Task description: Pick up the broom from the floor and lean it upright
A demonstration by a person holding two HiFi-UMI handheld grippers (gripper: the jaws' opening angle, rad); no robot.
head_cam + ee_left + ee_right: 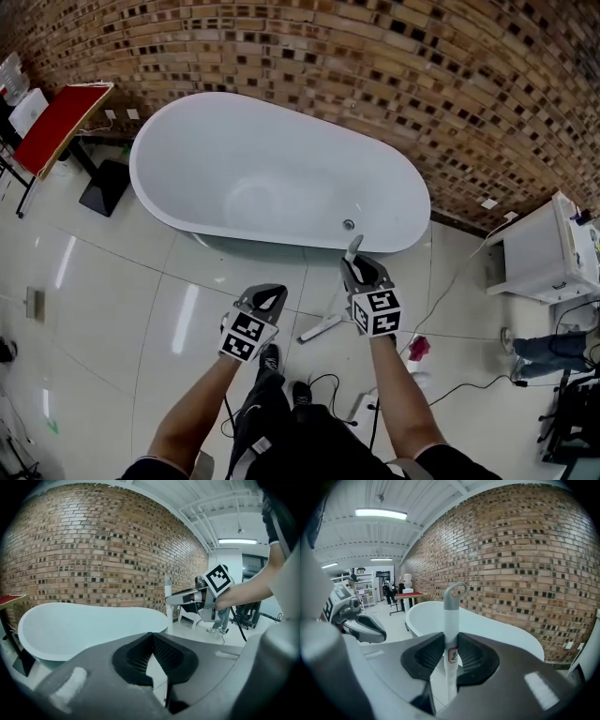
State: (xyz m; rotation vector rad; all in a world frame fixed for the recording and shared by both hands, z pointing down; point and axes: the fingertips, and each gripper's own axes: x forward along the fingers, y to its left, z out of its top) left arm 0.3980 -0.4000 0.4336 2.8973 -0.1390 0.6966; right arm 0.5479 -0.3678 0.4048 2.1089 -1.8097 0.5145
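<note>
Status: white-handled broom upright in the right gripper, bottom end hard to see

Hidden stuff first. In the head view the broom's lower part disappears behind the right gripper and its marker cube, so I can't say whether it touches the glossy white tiled floor. A short white bar sits low between the two grippers. Can't tell if that's the broom's bottom end or something else. A person in jeans is cut off at the floor's right edge. A small pinkish-red thing near there is too blurry to name.

The broom's long axis runs straight up and down. The grey hanging loop is on top, and the white shaft drops through the jaws with a little red-edged label right at the pads. The right gripper's jaws are clamped on that shaft from both sides. It's held just in front of the right end of the white oval bathtub, which sits along the red brick wall.

Next to it, the left gripper hangs apart from the broom, jaws closed tip to tip with nothing in them.

Inside the bathtub all that shows is a small round metal drain near its right end.
</note>
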